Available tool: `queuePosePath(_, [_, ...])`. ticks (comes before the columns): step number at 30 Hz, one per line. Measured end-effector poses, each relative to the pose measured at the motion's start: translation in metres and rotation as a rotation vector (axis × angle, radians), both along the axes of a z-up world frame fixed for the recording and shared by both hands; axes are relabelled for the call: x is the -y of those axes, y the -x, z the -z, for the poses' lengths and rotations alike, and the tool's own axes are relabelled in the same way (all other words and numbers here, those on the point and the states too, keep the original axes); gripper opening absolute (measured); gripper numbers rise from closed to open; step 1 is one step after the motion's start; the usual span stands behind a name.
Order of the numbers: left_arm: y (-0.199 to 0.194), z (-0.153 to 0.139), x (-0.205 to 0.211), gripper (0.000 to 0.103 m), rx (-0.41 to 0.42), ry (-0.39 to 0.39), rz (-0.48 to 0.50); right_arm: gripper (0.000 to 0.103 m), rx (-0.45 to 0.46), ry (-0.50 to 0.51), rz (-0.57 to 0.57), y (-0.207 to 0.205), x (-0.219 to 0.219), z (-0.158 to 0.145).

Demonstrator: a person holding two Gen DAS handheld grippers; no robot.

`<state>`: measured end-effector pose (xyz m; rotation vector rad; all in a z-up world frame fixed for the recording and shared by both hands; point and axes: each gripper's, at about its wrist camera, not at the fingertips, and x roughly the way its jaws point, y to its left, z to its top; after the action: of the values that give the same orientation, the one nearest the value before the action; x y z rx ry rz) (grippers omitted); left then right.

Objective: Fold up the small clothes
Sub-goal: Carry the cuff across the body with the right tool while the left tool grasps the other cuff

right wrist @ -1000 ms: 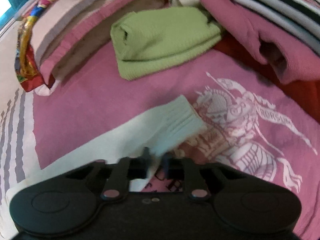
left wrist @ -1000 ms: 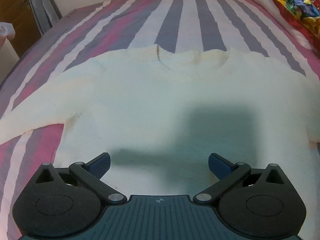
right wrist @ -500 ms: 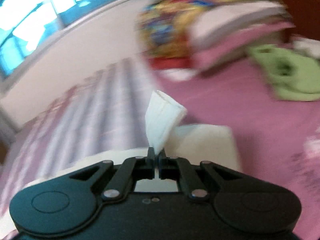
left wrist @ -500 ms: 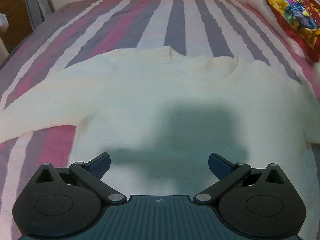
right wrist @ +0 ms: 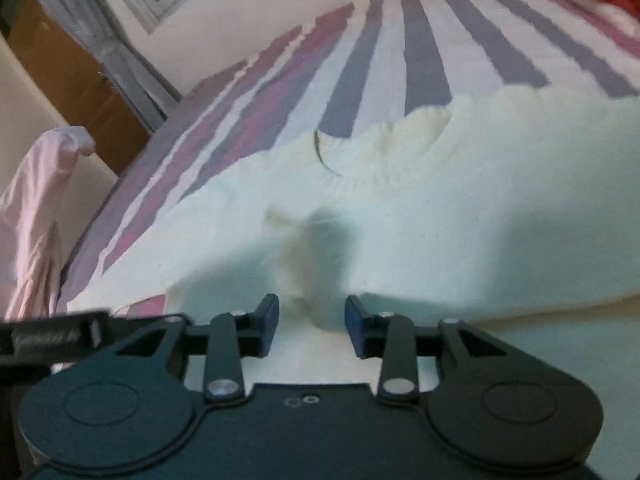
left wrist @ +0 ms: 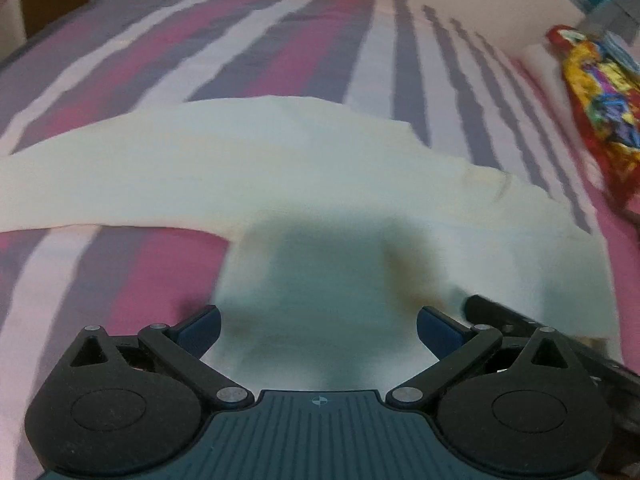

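No readable text, brand, number or sign anywhere. Only candidate: pale lettering on the black bar-shaped part (right wrist: 52,338) at the left edge of the right wrist view, too blurred to make out. The small round crosshair mark (left wrist: 319,401) on the ribbed grey-blue gripper body in the left wrist view is a symbol only, no characters. The shiny red-and-yellow printed cloth (left wrist: 600,112) at the right edge of the striped bed shows a colourful pattern, any lettering on it unreadable through motion blur.
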<state>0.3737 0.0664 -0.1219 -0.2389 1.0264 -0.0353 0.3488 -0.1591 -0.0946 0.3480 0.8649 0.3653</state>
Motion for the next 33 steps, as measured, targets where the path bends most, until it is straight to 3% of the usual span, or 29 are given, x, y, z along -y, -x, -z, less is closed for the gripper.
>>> queuePosePath(4, [-0.005, 0.003, 0.030, 0.103, 0.012, 0.019, 0.061, 0.039, 0.066, 0.053, 0.071, 0.024, 0.039, -0.017])
queuePosePath(8, [-0.004, 0.009, 0.047, 0.102, -0.001, 0.048, 0.056, 0.040, 0.084, 0.130, 0.140, 0.050, 0.077, -0.023])
queuePosePath(9, [-0.004, 0.010, 0.045, 0.098, 0.003, 0.060, 0.044, 0.040, 0.088, 0.148, 0.155, 0.054, 0.085, -0.020])
queuePosePath(10, [-0.003, 0.012, 0.045, 0.085, 0.010, 0.092, 0.028, 0.041, 0.087, 0.164, 0.174, 0.058, 0.092, -0.020])
queuePosePath(11, [-0.005, 0.014, 0.044, 0.054, 0.000, 0.115, 0.019, 0.042, 0.082, 0.165, 0.191, 0.062, 0.099, -0.018])
queuePosePath(12, [-0.007, 0.018, 0.042, 0.046, -0.024, 0.145, 0.011, 0.042, 0.073, 0.153, 0.209, 0.066, 0.108, -0.017])
queuePosePath(25, [-0.024, 0.037, 0.046, 0.046, 0.027, 0.275, -0.108, 0.043, 0.043, 0.155, 0.285, 0.070, 0.138, 0.005])
queuePosePath(26, [-0.024, 0.037, 0.046, 0.035, 0.035, 0.281, -0.117, 0.043, 0.044, 0.163, 0.283, 0.068, 0.136, 0.005])
queuePosePath(27, [-0.024, 0.036, 0.046, 0.005, 0.043, 0.275, -0.124, 0.043, 0.048, 0.171, 0.281, 0.067, 0.135, 0.005])
queuePosePath(33, [-0.029, 0.022, 0.043, 0.003, 0.112, 0.266, -0.131, 0.047, 0.080, 0.277, 0.306, 0.066, 0.129, 0.004])
